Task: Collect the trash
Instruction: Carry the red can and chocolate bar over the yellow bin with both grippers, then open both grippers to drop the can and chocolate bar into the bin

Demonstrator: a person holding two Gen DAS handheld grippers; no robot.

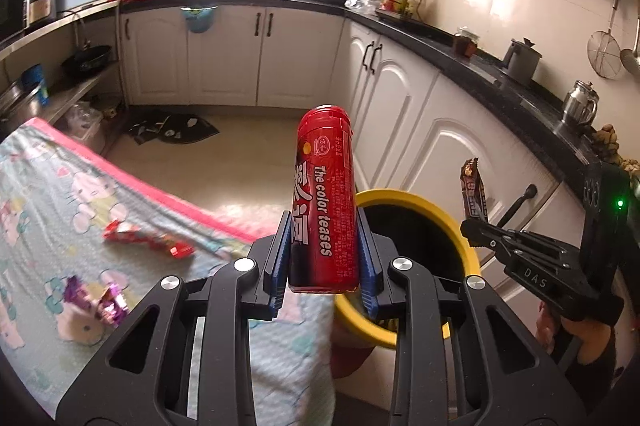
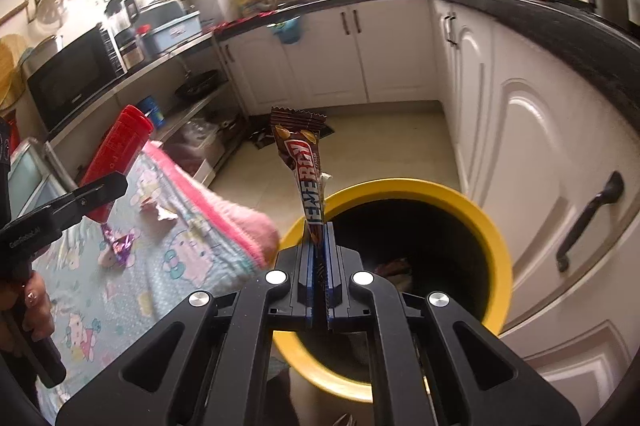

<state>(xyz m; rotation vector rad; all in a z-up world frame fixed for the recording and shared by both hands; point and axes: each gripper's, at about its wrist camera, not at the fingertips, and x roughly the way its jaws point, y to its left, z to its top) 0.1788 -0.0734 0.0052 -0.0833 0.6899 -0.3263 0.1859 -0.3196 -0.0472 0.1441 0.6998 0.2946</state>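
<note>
Two pieces of trash are held up beside the yellow bin [image 2: 496, 234]. The red tube [image 1: 326, 201] stands nearly upright, gripped near its base between the blue-padded fingers of the left gripper [image 1: 325, 258], which are closed against its sides; it hangs at the bin's near rim, next to the counter's edge. The brown snack wrapper [image 2: 306, 169] rises from the right gripper [image 2: 319, 246], whose fingers are pinched almost together on its lower end, above the bin's opening. Some trash already lies in the bin's dark bottom. On the counter's cartoon-print cloth [image 1: 48, 193] lie a red wrapper [image 1: 148, 238] and a purple foil wrapper [image 1: 106, 306], well apart.
</note>
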